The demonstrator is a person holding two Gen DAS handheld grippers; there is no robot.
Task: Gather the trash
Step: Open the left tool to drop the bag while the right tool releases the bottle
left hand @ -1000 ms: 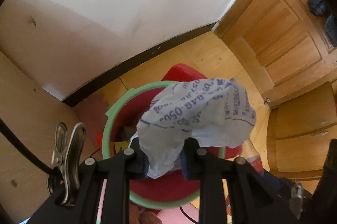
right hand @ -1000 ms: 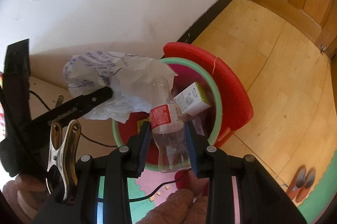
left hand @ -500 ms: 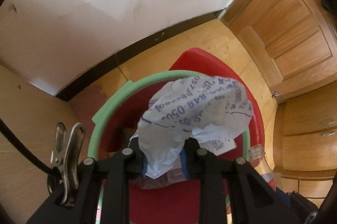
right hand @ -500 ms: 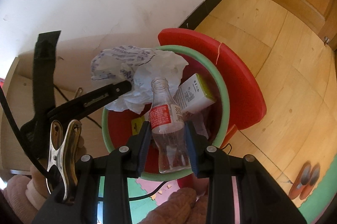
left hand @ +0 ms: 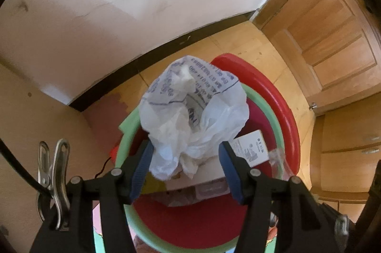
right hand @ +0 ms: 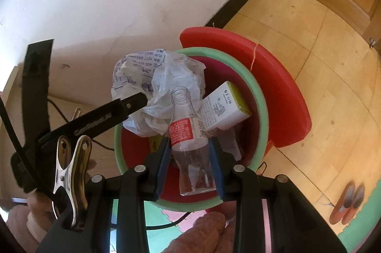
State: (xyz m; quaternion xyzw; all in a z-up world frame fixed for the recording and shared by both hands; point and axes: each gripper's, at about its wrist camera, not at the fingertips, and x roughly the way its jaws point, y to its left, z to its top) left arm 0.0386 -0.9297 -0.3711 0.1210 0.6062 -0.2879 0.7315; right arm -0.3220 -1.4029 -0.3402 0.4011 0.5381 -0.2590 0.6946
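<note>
Left wrist: left gripper jaws opening, wider than a second ago; crumpled white printed plastic bag loose between them, over the green-rimmed red bin.

Right wrist: right gripper remains clamped on clear red-labelled plastic bottle; only here, red slippers.

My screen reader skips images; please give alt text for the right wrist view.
The right gripper clamps a clear plastic bottle above a red bin. Beside it, the left gripper's finger meets a crumpled white bag.
</note>
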